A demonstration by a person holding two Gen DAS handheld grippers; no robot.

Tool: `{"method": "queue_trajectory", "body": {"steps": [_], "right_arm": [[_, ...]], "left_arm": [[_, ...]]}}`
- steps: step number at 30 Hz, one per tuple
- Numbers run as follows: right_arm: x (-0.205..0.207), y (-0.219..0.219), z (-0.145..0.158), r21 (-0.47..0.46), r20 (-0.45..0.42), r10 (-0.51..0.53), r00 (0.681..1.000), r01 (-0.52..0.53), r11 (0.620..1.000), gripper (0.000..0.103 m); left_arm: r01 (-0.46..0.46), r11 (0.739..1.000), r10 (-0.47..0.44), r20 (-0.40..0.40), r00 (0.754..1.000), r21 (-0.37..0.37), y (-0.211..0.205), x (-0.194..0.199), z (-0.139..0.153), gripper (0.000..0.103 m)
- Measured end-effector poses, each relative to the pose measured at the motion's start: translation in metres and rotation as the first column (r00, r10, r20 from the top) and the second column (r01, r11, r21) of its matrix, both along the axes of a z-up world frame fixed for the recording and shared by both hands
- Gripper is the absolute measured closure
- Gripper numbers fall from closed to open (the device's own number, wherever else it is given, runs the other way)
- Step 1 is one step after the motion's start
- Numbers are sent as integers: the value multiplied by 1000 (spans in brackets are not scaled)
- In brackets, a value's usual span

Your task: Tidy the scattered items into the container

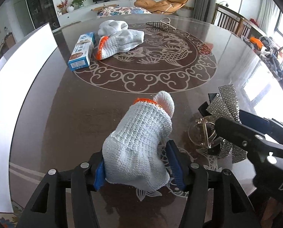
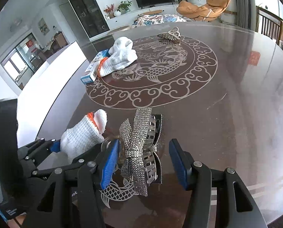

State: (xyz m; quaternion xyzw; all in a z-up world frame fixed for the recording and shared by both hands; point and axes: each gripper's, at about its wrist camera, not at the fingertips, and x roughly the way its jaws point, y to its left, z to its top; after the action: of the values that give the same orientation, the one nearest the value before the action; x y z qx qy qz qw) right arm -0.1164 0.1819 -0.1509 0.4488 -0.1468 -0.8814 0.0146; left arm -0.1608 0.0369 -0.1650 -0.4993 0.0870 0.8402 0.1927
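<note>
Directly ahead of both grippers the table [image 1: 69,114] lies bare across its patterned middle, open for passage. Between the left gripper [image 1: 139,163]'s fingers sits a knitted glove [image 1: 139,138], filling that gap. Just to its right the rhinestone hair clip [image 2: 139,152] stands between the right gripper [image 2: 144,163]'s spread fingers, with a clear clip [image 1: 202,133] crowding the narrow space between the two tools. Far ahead and left, a blue box [image 1: 82,52] and a pile of white gloves [image 1: 120,39] block the way; a metal hair claw [image 1: 161,25] lies at the far edge. A white panel [image 1: 21,79] walls the left side.
</note>
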Motion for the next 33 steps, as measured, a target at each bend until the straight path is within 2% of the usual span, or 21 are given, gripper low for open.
{"method": "queue_trajectory", "body": {"steps": [5,6,7,11,15,19,22,27,33], "right_arm": [[25,17,12,-46,-107,-45,993,40,998,48],[31,21,15,-54,-133,-60,989,54,997,48],[37,25,16,-59,-155,-78,985,70,996,48],[59,39,10,-56,-194,-156,968,148,987,48],[84,44,-5,5,-228,-213,950,220,976,48],[94,44,-17,65,-206,-232,950,250,966,48],[96,49,-24,67,-177,-256,950,271,960,48],[97,57,-28,52,-162,-279,946,291,955,48],[102,56,-28,62,-168,-280,945,294,954,47]], "left_arm": [[-31,990,23,58,998,137,-23,-6,4,44],[-38,989,30,61,998,143,-27,-7,3,36],[-45,989,37,59,998,139,-30,-7,1,32],[-53,989,45,58,997,139,-36,-5,-4,32],[-40,992,35,38,999,119,-32,-1,-6,30],[-21,997,21,9,1000,69,-25,4,-8,27],[-23,998,23,-1,1000,52,-24,9,-11,16],[-11,1000,11,-19,1000,5,-19,14,-13,14],[-7,1000,7,-25,1000,-8,-18,16,-14,13]]}}
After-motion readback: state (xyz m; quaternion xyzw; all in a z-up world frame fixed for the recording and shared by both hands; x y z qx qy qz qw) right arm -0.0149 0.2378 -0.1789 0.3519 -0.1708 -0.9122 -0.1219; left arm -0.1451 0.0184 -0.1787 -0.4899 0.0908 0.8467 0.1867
